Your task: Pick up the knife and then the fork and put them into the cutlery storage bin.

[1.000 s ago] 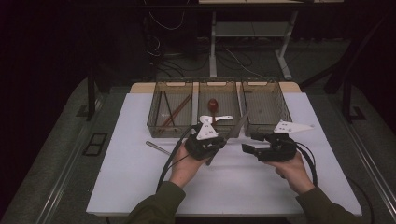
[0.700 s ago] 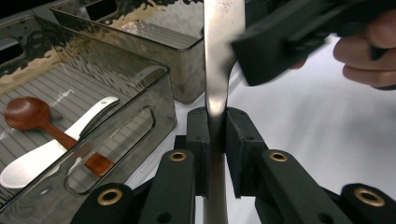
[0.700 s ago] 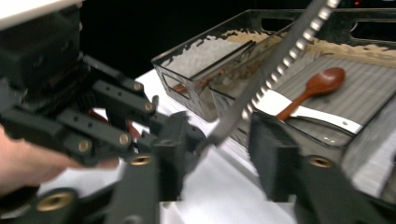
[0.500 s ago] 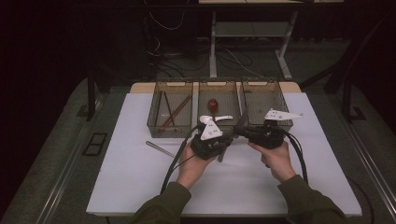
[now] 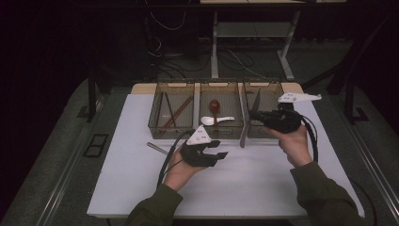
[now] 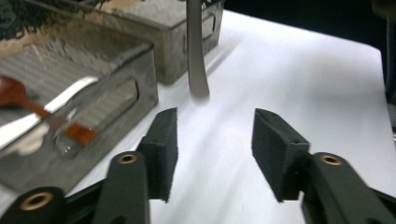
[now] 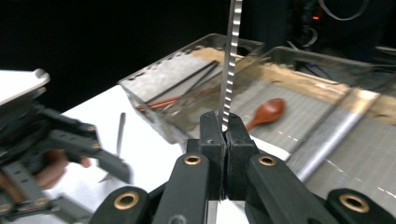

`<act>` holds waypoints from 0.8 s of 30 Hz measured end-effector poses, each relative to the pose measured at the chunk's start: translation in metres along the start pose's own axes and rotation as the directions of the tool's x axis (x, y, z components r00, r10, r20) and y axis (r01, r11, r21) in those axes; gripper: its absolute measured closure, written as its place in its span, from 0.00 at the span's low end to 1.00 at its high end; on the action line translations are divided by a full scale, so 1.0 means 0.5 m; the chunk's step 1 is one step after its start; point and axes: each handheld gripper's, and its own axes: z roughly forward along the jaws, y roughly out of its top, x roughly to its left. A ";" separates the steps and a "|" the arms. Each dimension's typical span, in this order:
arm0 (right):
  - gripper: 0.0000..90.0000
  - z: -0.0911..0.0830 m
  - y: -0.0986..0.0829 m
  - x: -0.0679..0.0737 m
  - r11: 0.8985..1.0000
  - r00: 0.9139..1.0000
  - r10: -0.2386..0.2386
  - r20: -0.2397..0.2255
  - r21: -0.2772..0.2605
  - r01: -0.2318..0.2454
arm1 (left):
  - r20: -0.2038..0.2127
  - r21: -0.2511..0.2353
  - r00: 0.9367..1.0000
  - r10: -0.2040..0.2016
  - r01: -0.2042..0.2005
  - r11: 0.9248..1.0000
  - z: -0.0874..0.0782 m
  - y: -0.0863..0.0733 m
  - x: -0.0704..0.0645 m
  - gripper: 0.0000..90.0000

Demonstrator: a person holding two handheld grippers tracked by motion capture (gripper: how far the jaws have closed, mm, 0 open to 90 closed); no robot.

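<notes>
At centre right of the high view, the right tool is clenched on a knife, held over the right-hand tray, likely for sorting; the left tool, released, waits lower centre. A white surface fronts a dark, cabled room

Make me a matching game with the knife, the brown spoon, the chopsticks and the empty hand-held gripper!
Things:
1. knife
2. brown spoon
3. chopsticks
4. left hand-held gripper

Places or states:
A. lying in the middle tray
B. jaws open, holding nothing
C. lying in the left tray
D. clamped in the right hand-held gripper

Pairs: 1-D, 2-A, 3-C, 4-B
</notes>
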 end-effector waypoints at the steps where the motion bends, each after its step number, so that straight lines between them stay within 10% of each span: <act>1: 0.98 -0.006 0.008 -0.006 1.000 1.000 0.001 0.013 0.000 -0.001 | 0.003 0.004 1.000 -0.001 0.001 1.000 -0.009 -0.007 0.002 0.52; 11: 0.98 -0.049 0.092 -0.072 1.000 0.992 -0.021 0.126 0.015 0.019 | -0.022 0.003 0.998 -0.057 0.057 0.998 -0.097 -0.084 0.029 0.39; 24: 0.98 -0.038 0.123 -0.174 0.988 0.955 -0.050 0.292 0.154 0.004 | -0.070 -0.007 0.993 -0.095 0.095 0.995 -0.162 -0.141 0.035 0.20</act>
